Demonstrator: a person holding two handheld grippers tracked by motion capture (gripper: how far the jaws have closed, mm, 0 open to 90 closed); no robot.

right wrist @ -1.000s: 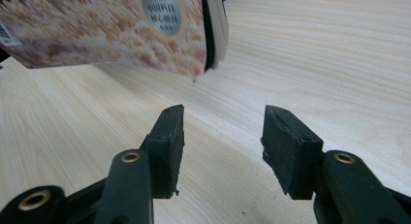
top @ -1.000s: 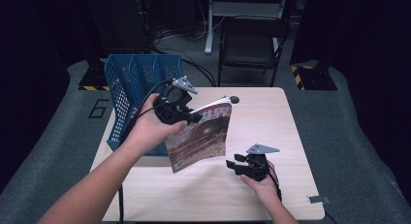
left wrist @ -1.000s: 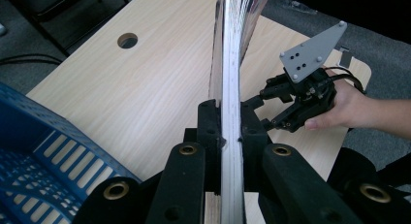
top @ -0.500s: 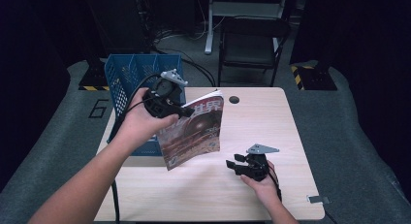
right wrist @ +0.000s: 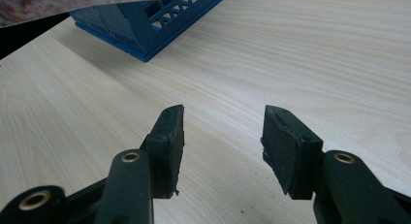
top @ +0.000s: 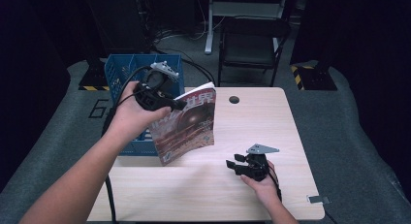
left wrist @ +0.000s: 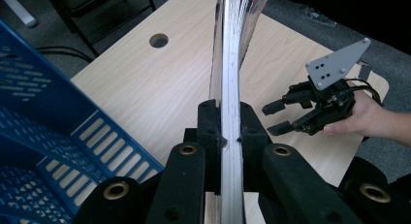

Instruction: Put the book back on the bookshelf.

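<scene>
A glossy magazine (top: 186,124) with a reddish cover hangs over the table's left half, gripped at its upper left edge. My left gripper (top: 174,105) is shut on it beside the blue basket (top: 121,71). Looking along the left gripper (left wrist: 228,122), the magazine (left wrist: 232,49) runs edge-on between the black pads, which press on both its sides. My right gripper (top: 235,165) rests low on the table near the front right, open, nothing between its jaws. From the right gripper (right wrist: 223,132), bare wood lies ahead and the magazine's corner (right wrist: 58,3) shows at the top left.
The blue slatted basket (right wrist: 140,20) stands at the table's (top: 261,122) left rear corner. A round cable hole (top: 234,99) sits near the back edge. A dark chair (top: 252,44) stands on the floor beyond the table. A small metal clip (top: 317,200) sits at the front right corner.
My left hand has carried the magazine up and leftward, closer to the basket. The right gripper has stayed where it was, still open.
</scene>
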